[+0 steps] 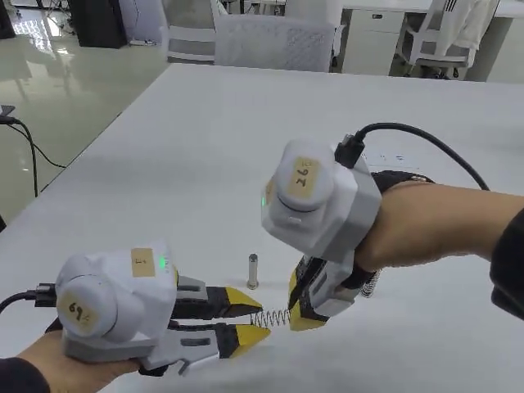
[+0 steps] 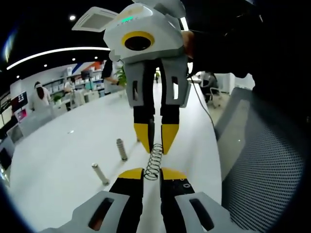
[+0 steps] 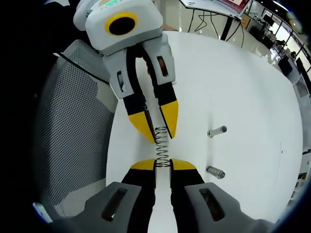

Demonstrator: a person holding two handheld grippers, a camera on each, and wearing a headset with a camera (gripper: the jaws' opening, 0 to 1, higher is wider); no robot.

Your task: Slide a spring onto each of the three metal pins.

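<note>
Between left gripper and right gripper, each pinching an end, a thin wire spring (coils open).

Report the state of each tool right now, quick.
Left tool: closed, gripping one end of the spring.
Right tool: closed, gripping the other end of the same spring.

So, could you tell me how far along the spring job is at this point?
Done, apparently: a ribbed pin looks already sprung. In hand: the loose spring is pinched at its ends by the left tool and the right tool, both shut on it. Left: the bare pin needs one. Whether a third remains I cannot tell.
</note>
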